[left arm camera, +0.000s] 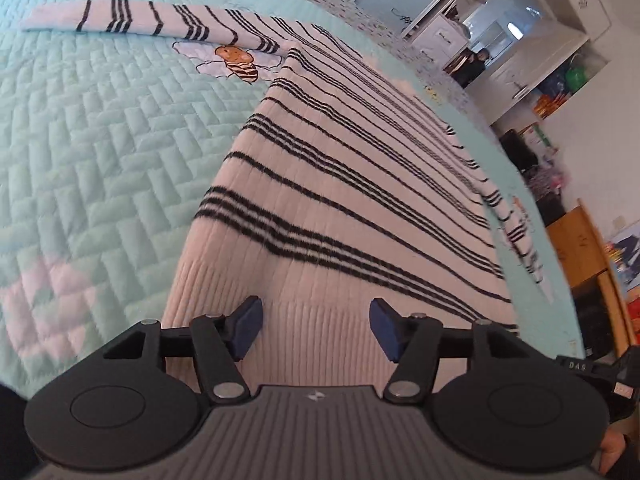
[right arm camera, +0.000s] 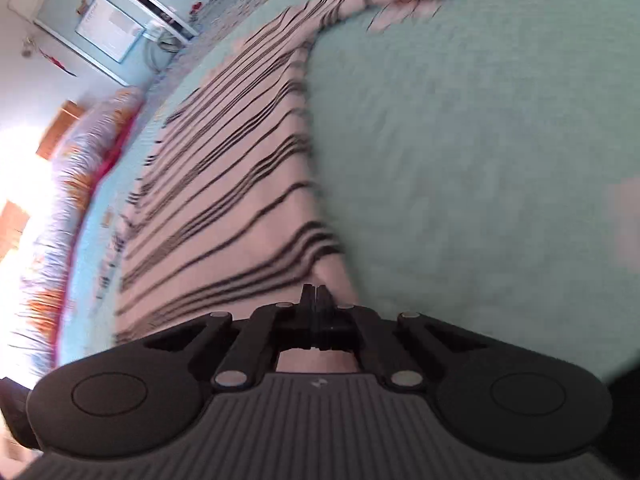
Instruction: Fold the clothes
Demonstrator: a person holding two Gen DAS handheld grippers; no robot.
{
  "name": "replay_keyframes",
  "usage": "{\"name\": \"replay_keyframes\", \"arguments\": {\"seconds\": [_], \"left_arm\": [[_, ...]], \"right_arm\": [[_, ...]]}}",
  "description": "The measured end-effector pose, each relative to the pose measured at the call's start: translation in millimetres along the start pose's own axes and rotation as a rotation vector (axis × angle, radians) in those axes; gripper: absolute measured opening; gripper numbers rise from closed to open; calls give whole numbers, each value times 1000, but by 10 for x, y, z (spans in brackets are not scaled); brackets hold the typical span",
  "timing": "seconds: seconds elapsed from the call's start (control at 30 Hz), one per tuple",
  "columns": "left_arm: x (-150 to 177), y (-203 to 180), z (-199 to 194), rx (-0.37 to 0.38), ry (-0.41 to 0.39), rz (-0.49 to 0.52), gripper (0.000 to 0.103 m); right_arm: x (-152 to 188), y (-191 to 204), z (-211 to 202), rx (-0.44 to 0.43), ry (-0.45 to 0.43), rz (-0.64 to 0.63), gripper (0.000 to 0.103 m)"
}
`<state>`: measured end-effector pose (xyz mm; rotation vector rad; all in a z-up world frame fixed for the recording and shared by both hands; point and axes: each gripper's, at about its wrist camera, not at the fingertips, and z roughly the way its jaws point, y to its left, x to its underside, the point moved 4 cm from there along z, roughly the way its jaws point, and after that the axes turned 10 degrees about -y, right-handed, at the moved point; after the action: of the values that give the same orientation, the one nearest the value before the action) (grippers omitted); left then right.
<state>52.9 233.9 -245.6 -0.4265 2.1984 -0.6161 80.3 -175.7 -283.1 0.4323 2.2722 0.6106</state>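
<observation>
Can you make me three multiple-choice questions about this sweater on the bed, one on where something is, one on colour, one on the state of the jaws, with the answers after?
1. Where does the striped sweater lie?
A. on a wooden desk
B. spread flat on the quilted bedspread
C. hanging on a door

2. What colour is the bedspread?
A. pale mint green
B. dark red
C. black

3. How do the jaws of the left gripper stand?
A. shut on a sleeve
B. shut with nothing in them
C. apart, above the ribbed hem

Answers:
1 B, the sweater's body and its sleeve rest on the quilt.
2 A, mint quilting shows in both wrist views.
3 C, the blue pads stand wide apart with only the hem seen between them; the right gripper is the one that is shut.
</observation>
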Motion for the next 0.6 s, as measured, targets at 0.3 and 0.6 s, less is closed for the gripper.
{"name": "replay_keyframes", "arguments": {"seconds": [0.3,0.6], "left_arm": [[-137,-586,47,46,-7,177,65],[-246,-688,205,7,17,184,67]], "right_arm": [[-1040,140,142,-97,-308,44,57],[-1639,-2201,319,43,-578,787,56]]}}
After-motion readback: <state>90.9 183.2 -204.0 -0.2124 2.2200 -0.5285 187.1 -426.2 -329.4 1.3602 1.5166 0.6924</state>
